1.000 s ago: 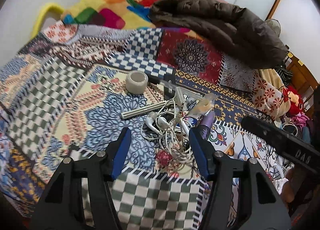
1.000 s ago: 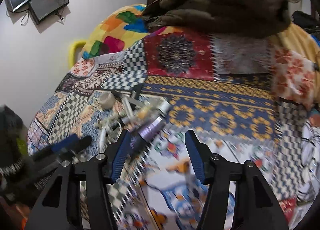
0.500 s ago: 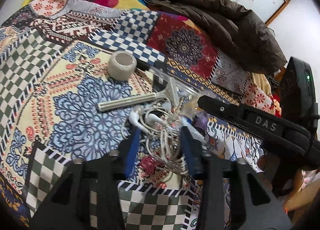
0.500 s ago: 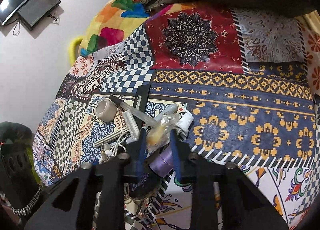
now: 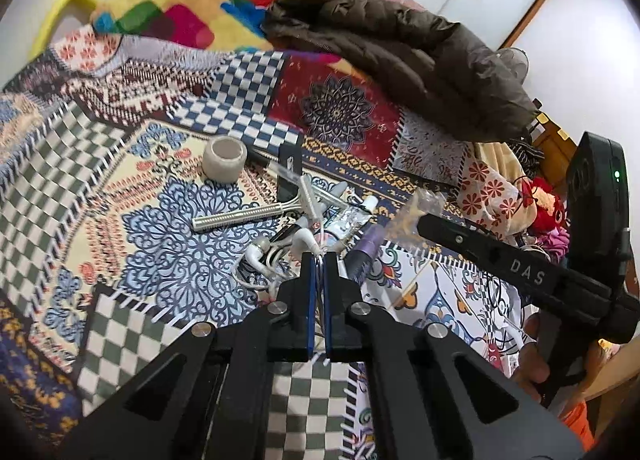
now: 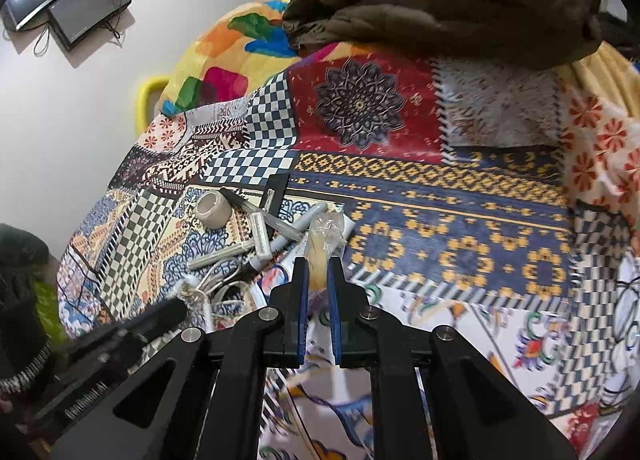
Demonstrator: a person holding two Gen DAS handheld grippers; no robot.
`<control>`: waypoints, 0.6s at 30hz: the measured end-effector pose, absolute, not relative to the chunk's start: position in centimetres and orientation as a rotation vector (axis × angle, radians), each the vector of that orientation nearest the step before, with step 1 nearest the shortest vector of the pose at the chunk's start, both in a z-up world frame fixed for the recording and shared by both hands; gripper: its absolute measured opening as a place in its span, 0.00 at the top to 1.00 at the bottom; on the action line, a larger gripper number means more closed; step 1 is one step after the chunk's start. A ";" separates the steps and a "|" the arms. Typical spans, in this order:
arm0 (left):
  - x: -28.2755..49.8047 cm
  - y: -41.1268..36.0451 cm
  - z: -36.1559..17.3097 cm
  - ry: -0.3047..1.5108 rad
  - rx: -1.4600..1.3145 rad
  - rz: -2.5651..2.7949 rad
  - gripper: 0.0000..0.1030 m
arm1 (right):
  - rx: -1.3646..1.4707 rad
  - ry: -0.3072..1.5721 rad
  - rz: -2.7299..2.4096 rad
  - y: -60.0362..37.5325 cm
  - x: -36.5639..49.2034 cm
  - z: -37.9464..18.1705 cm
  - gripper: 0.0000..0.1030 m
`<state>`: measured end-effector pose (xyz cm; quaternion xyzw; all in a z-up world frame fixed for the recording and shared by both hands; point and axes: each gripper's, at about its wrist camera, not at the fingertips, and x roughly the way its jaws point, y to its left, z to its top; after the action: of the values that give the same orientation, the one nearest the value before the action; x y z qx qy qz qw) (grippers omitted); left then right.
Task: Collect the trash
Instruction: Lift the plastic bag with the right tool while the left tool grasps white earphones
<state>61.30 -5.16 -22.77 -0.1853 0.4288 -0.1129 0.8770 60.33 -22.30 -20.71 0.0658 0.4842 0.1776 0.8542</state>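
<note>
Your left claw (image 5: 319,260) has just closed on the earphone cord (image 5: 256,260); your right claw (image 6: 317,265) has just clamped the plastic wrapper (image 6: 326,234): both pieces secured for lifting.

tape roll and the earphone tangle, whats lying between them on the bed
In the left wrist view, a silver razor lies across the quilt between the tape roll and the white earphones, its head pointing toward the black card.

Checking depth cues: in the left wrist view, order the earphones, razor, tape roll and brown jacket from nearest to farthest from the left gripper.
1. Earphones, at the left gripper tips.
2. Razor, just beyond, left.
3. Tape roll, farther left.
4. Brown jacket, far back.
</note>
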 end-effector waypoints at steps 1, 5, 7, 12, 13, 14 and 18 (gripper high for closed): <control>61.1 -5.2 -22.3 0.892 -0.377 -0.233 0.98 | 0.129 1.016 0.374 -22.3 60.0 -20.5 0.92; 59.6 -5.1 -20.0 0.871 -0.348 -0.224 0.99 | 0.098 1.015 0.382 -22.6 58.0 -19.6 0.92; 58.9 -4.8 -19.0 0.859 -0.340 -0.227 0.99 | 0.078 1.015 0.382 -22.5 57.0 -19.4 0.92; 56.8 -4.3 -16.0 0.833 -0.311 -0.210 0.99 | 0.047 1.008 0.394 -22.3 54.2 -18.3 0.92; 56.3 -4.1 -15.6 0.828 -0.308 -0.204 0.99 | 0.047 1.005 0.396 -22.4 53.8 -18.0 0.92; 55.7 -3.9 -15.1 0.822 -0.306 -0.197 0.99 | 0.047 1.001 0.400 -22.4 53.3 -17.6 0.92; 53.2 -3.0 -13.1 0.809 -0.295 -0.180 0.99 | 0.053 0.977 0.417 -22.4 51.4 -15.6 0.92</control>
<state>53.20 -3.04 -13.13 -0.1426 0.3914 -0.0871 0.9049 51.38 -22.41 -15.58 0.0252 0.4658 0.1988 0.8619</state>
